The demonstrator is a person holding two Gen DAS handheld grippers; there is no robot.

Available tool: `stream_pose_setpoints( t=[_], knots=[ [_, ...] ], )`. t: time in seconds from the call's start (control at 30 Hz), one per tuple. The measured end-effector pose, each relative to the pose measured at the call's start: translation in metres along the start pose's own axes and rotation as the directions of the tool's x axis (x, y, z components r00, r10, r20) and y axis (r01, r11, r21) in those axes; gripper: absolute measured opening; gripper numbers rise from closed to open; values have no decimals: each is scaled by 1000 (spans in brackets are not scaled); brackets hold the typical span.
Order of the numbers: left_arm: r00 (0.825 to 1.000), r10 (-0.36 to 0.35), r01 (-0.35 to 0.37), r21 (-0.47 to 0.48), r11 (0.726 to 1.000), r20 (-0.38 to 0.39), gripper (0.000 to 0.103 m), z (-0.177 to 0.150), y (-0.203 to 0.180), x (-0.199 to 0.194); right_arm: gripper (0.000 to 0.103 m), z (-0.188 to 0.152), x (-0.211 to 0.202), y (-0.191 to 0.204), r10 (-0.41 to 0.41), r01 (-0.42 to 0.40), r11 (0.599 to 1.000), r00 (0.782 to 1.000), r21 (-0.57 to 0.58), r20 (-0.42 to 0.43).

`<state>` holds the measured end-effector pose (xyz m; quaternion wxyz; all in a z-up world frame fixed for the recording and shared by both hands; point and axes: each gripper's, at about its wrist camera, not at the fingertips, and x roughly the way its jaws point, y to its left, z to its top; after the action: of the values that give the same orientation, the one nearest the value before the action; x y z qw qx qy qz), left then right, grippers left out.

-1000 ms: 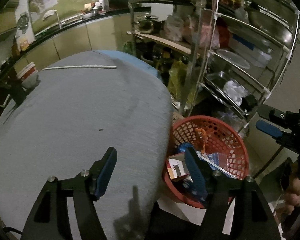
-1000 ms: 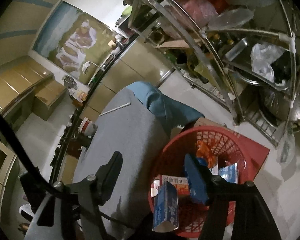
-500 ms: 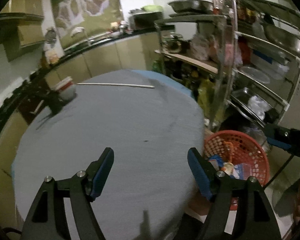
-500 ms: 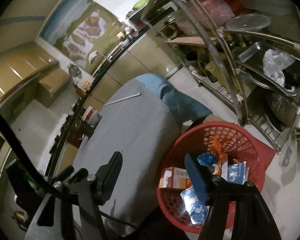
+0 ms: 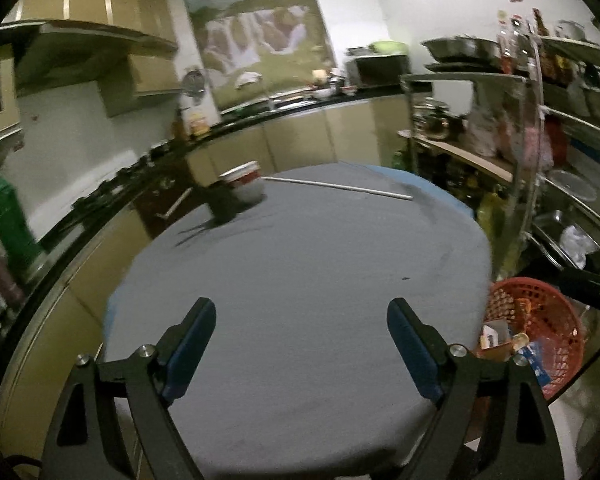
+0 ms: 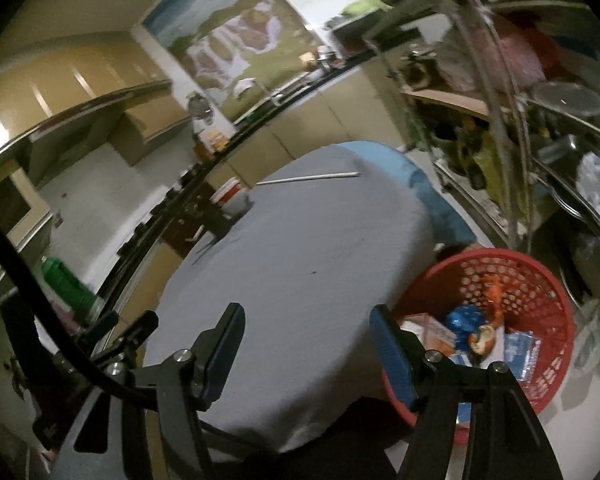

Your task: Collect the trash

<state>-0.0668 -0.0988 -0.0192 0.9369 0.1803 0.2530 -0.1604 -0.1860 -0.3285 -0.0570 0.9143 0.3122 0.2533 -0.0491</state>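
Room: a dim kitchen, with beige cabinets and a waterfall landscape picture (image 5: 256, 36) on the far wall.
Rack: a tall metal wire shelving rack (image 5: 536, 152) on the right, crowded with steel bowls, pans and bags.
Table: a round table under a grey cloth (image 5: 300, 280), a blue cloth showing at its far edge.
Basket: a red plastic mesh basket (image 6: 540, 280) on the floor just beside the table's right edge.
Trash: cartons, a blue crumpled wrapper and orange scraps (image 6: 472, 328) lie inside the basket.
Rod: a thin white rod (image 5: 340, 187) lies on the far part of the cloth.
Cup: a white cup with a red band (image 5: 244, 184) stands near the far left edge, a dark object beside it.
Left gripper (image 5: 298, 348): jaws have just been opening, now spread wide over the cloth, nothing between the blue pads.
Right gripper (image 6: 306, 350): jaws apart, empty, over the table's near edge beside the basket.
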Motion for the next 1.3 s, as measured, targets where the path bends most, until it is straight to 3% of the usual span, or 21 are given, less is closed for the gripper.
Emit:
stream_pose_setpoints(
  t=[0.33, 0.63, 1.3],
  knots=[
    [994, 109, -107, -159, 981, 0, 88, -11, 57, -39, 69, -14, -7, 76, 69, -67, 983, 998, -170, 10],
    [985, 174, -169, -276, 946, -5, 88, -21, 93, -64, 69, -24, -26, 128, 71, -52, 953, 996, -299, 52],
    [963, 265, -240, -310, 920, 40, 88, -34, 122, -97, 69, -61, -51, 201, 32, 51, 878, 986, -477, 165]
  ],
)
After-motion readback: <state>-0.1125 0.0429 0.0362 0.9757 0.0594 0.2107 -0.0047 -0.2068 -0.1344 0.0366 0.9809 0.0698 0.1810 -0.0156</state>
